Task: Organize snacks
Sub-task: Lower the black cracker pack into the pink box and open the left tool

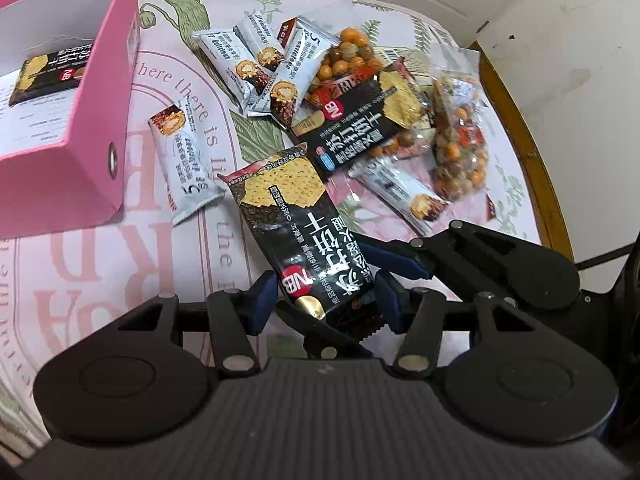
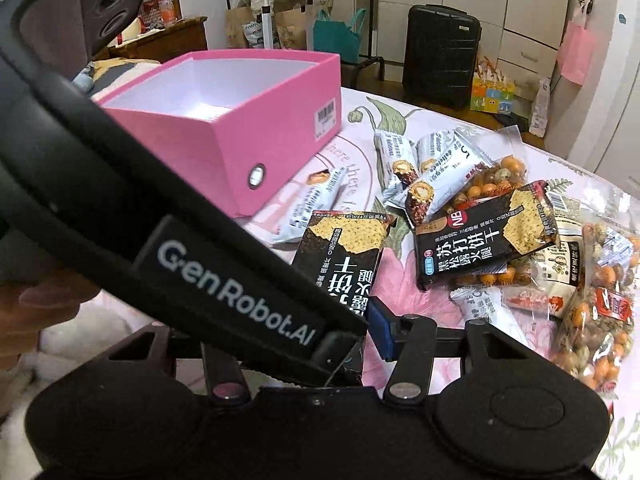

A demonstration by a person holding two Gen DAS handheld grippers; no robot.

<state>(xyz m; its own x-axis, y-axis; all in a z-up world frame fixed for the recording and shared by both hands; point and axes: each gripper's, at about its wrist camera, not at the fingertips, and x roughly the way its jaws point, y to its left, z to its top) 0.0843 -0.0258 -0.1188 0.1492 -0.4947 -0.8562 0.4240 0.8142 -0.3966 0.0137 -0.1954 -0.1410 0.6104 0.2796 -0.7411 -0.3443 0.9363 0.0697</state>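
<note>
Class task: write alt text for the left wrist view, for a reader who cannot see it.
The left tongs grip the near end of a black cracker packet above a floral tablecloth. Beyond it lie more snack packets, and to the left stands an open pink box with one black packet inside.

1. Setting: a lived-in room of a home, not a shop, lab or workshop.
2. Work surface: a wooden-rimmed desk (image 1: 516,112) under a floral printed cloth (image 2: 384,120) with decorative lettering.
3. Beyond the desk's far edge: a black hard-shell suitcase (image 2: 440,60) standing on the floor, with paper and fabric shopping bags (image 2: 336,38) beside it.
4. Back wall: white panelled cupboard doors (image 2: 528,4); a pink bag (image 2: 576,56) hangs from one.
5. Far left: a dark wooden cabinet (image 2: 168,38) carrying bottles and household clutter.
6. On the desk: a pink cardboard box (image 2: 256,128) and loose retail snack packets (image 2: 480,240), domestic goods.
</note>
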